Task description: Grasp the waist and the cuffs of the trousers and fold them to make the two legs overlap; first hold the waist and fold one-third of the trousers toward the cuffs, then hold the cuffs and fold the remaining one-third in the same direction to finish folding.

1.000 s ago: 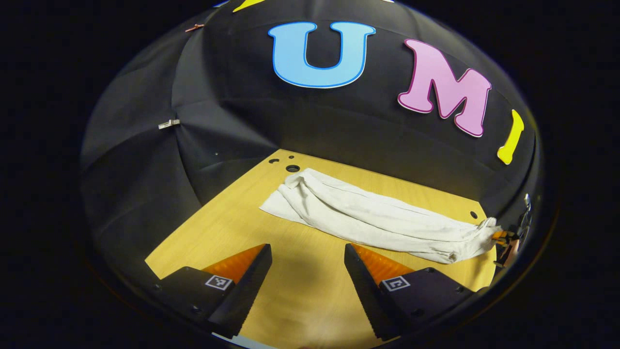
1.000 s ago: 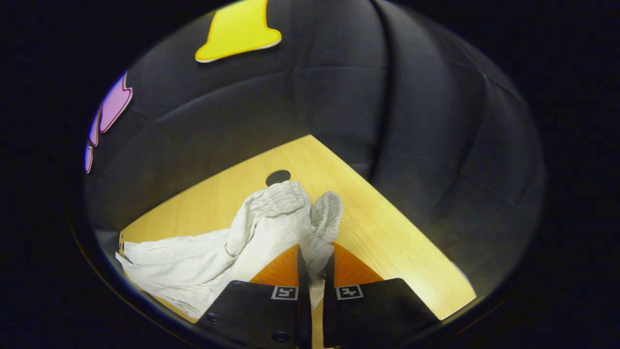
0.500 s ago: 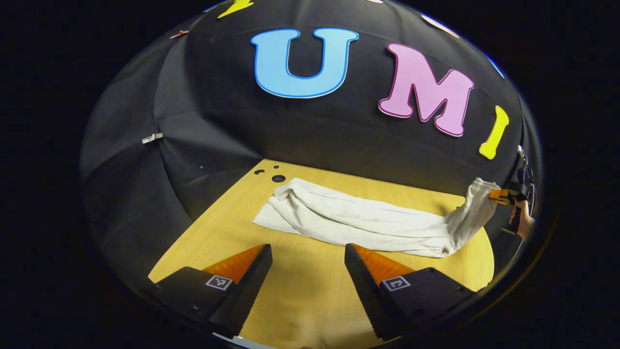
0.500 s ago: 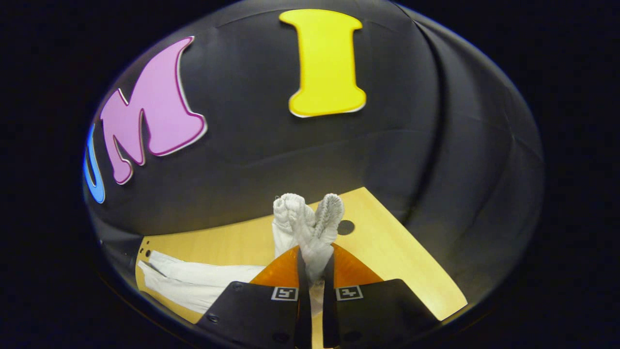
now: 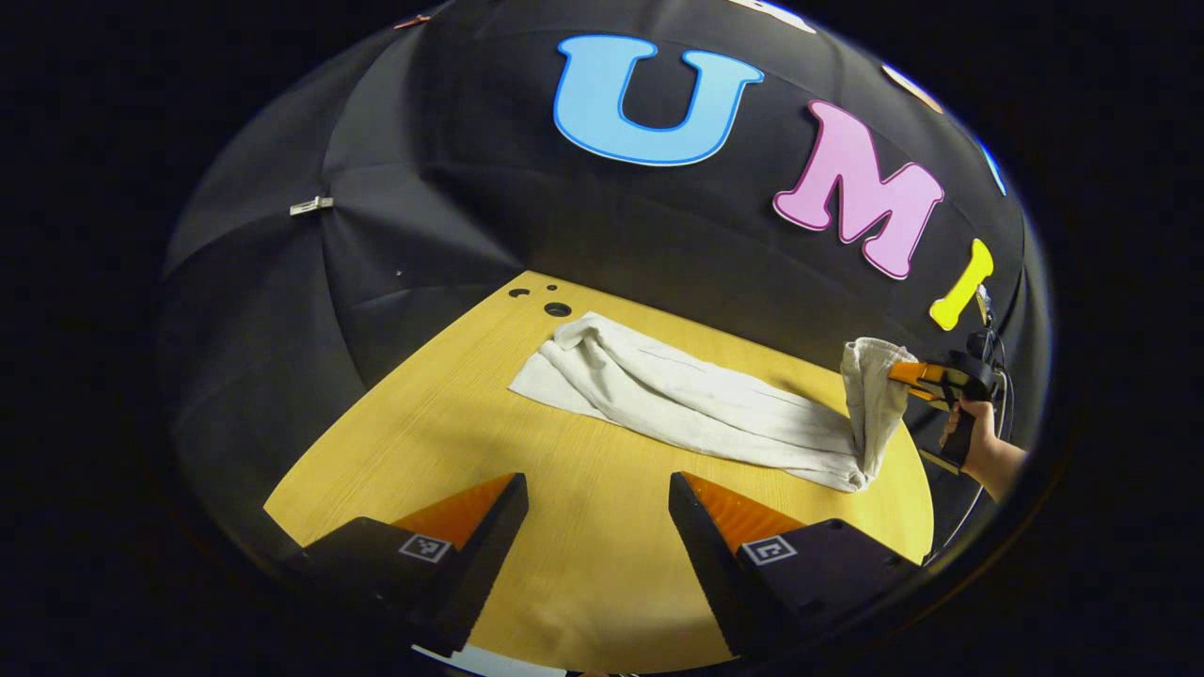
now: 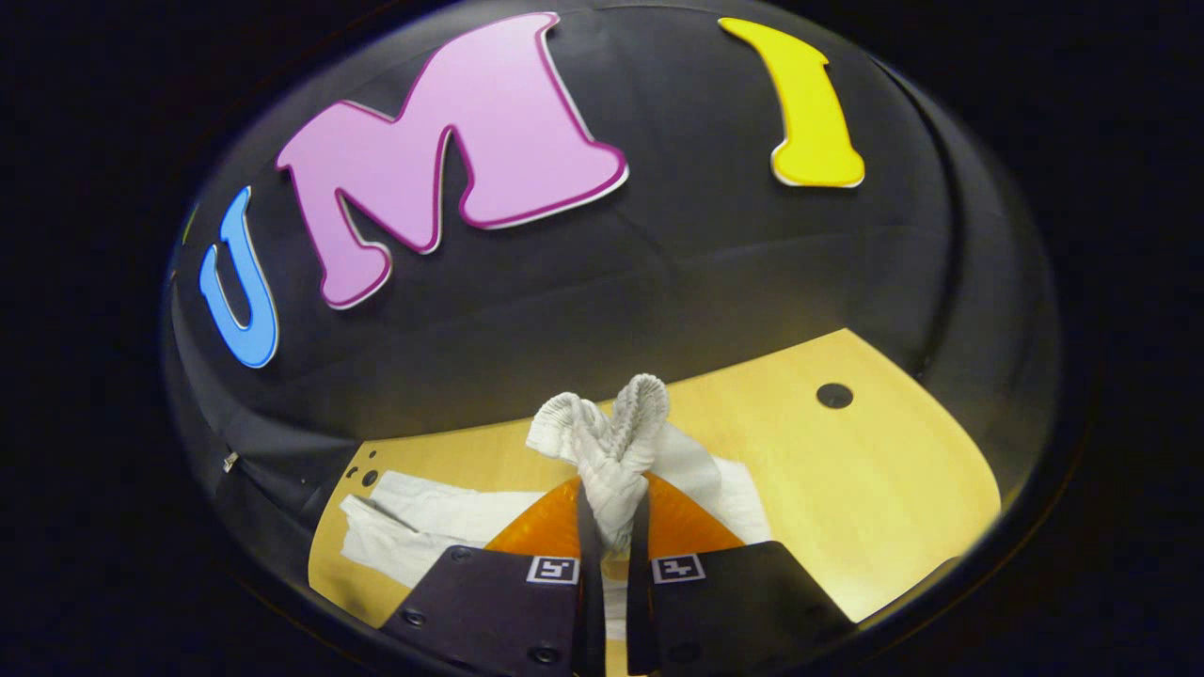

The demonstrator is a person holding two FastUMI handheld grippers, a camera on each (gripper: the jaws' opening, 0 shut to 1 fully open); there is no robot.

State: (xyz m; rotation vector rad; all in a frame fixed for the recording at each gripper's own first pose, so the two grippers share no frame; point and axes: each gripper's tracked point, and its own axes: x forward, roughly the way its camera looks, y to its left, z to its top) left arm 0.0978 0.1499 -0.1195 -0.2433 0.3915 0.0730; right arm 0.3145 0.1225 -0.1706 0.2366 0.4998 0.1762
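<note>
White trousers (image 5: 687, 400) lie stretched out across the wooden table (image 5: 423, 442), legs one over the other, with the cuff end (image 5: 550, 376) at the far left. In the right gripper view my right gripper (image 6: 611, 498) is shut on the gathered, ribbed waist end (image 6: 611, 432) and holds it up off the table; the legs (image 6: 414, 522) trail away to the left below. The left gripper view shows that same gripper (image 5: 908, 374) at the far right, with the waist hanging from it. My left gripper (image 5: 596, 481) hovers open over the table's near part, holding nothing.
A person's hand (image 5: 983, 451) grips the right gripper's handle at the right edge. Small round holes (image 5: 557, 308) sit in the table's far left corner, and one hole (image 6: 834, 395) lies near the right side. The booth's black cloth walls close in the table.
My right gripper has raised the waist end off the table and swung it leftward over the trousers, so the cloth now bends upward there. The left gripper stays open and has shifted only slightly.
</note>
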